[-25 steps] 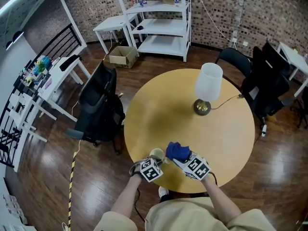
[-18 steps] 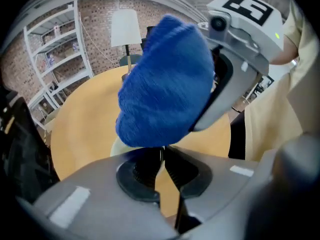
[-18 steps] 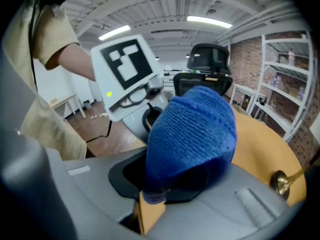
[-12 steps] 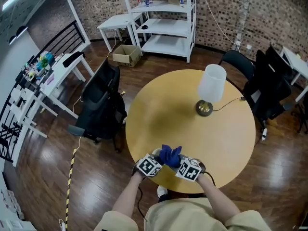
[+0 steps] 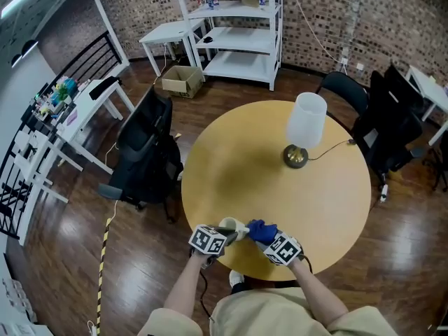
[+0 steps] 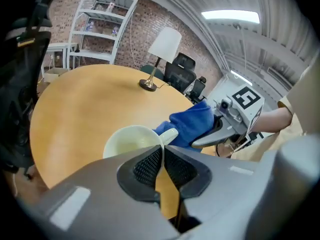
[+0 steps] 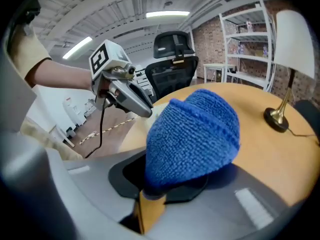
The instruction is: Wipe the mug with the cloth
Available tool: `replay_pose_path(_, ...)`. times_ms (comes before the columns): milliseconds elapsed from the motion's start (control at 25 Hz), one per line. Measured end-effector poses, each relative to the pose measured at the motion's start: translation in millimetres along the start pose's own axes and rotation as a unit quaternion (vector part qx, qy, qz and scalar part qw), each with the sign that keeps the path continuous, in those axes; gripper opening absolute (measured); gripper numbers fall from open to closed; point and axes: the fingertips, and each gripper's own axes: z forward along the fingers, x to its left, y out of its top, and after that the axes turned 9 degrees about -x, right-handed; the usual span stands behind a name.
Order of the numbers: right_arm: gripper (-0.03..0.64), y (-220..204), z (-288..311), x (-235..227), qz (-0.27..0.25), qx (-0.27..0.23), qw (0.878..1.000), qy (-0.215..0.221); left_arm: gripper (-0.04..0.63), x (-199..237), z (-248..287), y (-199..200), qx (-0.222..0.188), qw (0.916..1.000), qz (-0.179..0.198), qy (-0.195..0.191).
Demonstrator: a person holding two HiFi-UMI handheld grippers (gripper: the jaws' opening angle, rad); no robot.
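Where the near edge of the round yellow tabletop (image 5: 231, 166) meets the person's forearms, the left tongs (image 6: 161, 154) are closed tight on the rim of the cream mug (image 6: 125, 140). Its thin wall is pinched between the two ribbed pads. Against the mug's handle, from the right, sits the blue cloth (image 7: 192, 129). It is bunched into a rounded wad and clamped in the right tongs (image 7: 167, 186), whose pads it covers. Each tool carries a cube printed with black-and-white square marker patterns. Beyond the mug stands a lamp (image 5: 303, 128) with a white shade and a brass foot, its cord (image 5: 332, 145) trailing toward the right edge. Black office chairs (image 5: 143, 152) stand on the floor to either side of the tabletop. Farther back, white shelving (image 5: 241, 30) holds small bottles whose labels are too small to read. A cardboard box (image 5: 180, 81) sits on the floor to its left.
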Motion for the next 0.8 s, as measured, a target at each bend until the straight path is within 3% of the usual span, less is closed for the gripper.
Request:
replay_pose_path(200,0.06,0.7,20.6,8.7,0.042,-0.016,0.999,0.017,0.015,8.3,-6.8,1.1,-0.03,0.9982,-0.05,-0.013)
replay_pose_path(600,0.061,-18.1,57.3,15.3,0.044,0.041,0.997,0.039,0.015,9.1,-5.1,4.5,-0.036,0.9973,-0.061,-0.022)
replay_pose_path(800,0.06,-3.2,27.6,-2.6,0.095,-0.001,0.995,0.02,0.017,12.2,0.7,6.8,-0.038,0.9963,-0.077,0.0)
